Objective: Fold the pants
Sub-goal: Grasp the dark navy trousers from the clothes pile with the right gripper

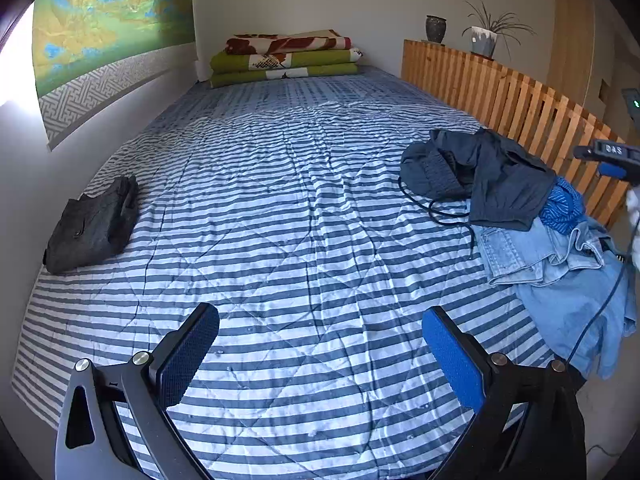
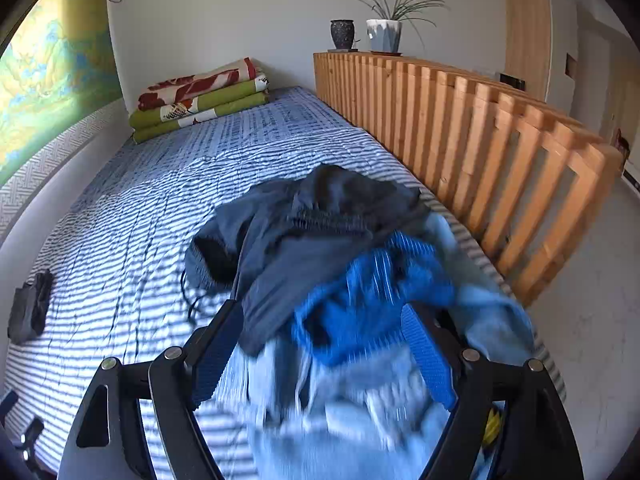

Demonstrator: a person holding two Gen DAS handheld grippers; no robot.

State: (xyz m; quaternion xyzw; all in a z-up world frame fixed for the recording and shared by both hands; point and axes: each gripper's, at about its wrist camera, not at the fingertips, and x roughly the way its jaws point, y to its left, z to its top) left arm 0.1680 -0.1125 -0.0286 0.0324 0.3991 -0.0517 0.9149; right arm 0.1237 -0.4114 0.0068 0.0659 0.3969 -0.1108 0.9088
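The left gripper [image 1: 320,344] is hanging over the striped quilt [image 1: 280,208] at the bottom of its own view, its jaws spread as wide as they go and holding nothing; only bare quilt is showing between the blue pads.

The right gripper [image 2: 320,348] is tilting down over the heap of clothes, at the bottom centre of its view. Its jaws are also standing wide apart. Blurred cloth is lying between the fingers, but the pads are not pressing on it.

The heap is sitting at the right side of the left wrist view, close against the wooden slatted rail [image 1: 520,100]. On top, the dark navy pants [image 1: 488,172] are lying crumpled, with a dark drawstring trailing onto the quilt. A bright blue garment [image 1: 562,208] is poking out beside them, and pale denim jeans [image 1: 532,256] are spreading underneath.

At the left of that view, a folded dark grey garment [image 1: 94,226] is resting well apart from the heap. Folded blankets [image 1: 286,58] are stacked at the upper centre.
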